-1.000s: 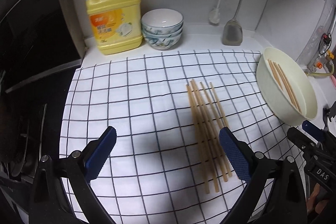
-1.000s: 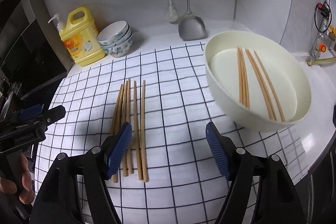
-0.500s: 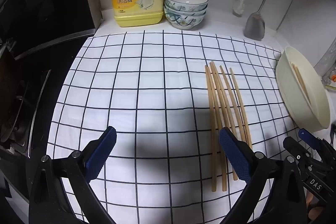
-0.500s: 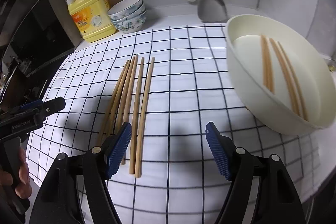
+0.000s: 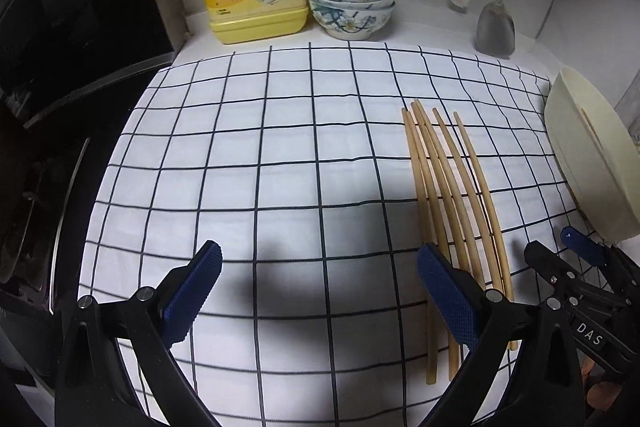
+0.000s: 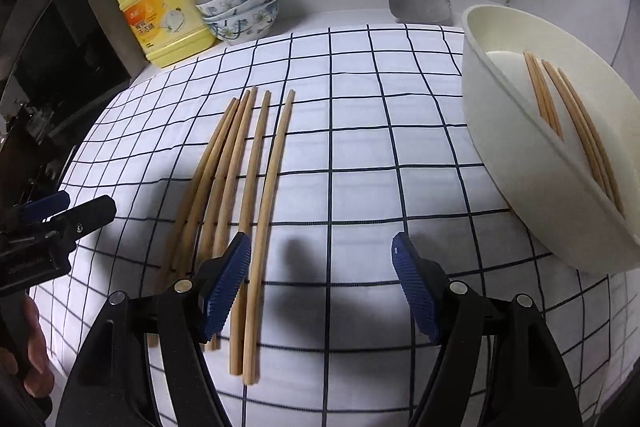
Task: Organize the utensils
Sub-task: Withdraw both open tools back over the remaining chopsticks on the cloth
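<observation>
Between transfers: both jaws spread and empty, right gripper (image 6: 320, 287) low beside loose chopsticks (image 6: 240, 179) left of cream basin (image 6: 516, 163), left gripper (image 5: 320, 295) idle nearby; probably next, centring on one stick.

Dim overhead light, soft shadows on checked cloth (image 5: 280, 155), fisheye-bent edges, sharp focus

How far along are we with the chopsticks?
Done: five chopsticks lie side by side on the checked cloth. In hand: nothing; the left gripper and right gripper are open. Left: four chopsticks in the cream bowl.
</observation>
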The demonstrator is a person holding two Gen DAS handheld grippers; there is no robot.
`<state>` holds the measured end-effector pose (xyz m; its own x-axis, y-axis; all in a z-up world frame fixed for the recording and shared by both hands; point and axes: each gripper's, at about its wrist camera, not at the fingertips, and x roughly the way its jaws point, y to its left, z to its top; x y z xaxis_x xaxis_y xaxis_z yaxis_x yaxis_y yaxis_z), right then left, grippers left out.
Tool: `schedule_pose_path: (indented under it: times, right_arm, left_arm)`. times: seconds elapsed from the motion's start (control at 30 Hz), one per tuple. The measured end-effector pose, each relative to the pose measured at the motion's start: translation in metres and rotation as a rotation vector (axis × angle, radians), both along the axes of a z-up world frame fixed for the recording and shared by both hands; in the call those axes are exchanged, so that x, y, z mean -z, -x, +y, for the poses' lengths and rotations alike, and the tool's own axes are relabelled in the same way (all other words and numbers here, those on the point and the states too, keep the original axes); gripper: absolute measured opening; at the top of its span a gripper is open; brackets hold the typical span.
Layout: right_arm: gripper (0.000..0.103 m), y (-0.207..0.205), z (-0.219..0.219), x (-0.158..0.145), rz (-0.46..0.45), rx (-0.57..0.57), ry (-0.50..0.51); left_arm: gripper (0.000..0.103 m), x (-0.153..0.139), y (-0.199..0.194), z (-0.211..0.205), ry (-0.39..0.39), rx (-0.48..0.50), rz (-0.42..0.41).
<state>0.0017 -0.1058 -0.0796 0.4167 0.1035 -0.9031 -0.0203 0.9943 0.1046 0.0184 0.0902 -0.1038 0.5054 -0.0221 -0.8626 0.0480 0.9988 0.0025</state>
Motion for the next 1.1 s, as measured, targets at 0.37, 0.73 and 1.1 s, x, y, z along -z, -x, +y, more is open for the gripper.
schedule_pose_path:
  times: [0.37, 0.73, 1.1]
  right_arm:
    - [0.07, -0.004, 0.013, 0.014, 0.019, -0.012, 0.055]
    - [0.07, -0.002, 0.016, 0.02, 0.005, -0.052, 0.139]
    - [0.07, -0.004, -0.012, 0.018, -0.003, 0.006, 0.163]
  left_arm:
    - [0.096, 0.012, -0.013, 0.004, 0.009, 0.036, 0.015]
    - [0.096, 0.021, -0.016, -0.006, 0.009, 0.084, 0.03]
    - [0.096, 0.032, -0.015, -0.023, -0.017, 0.137, 0.045]
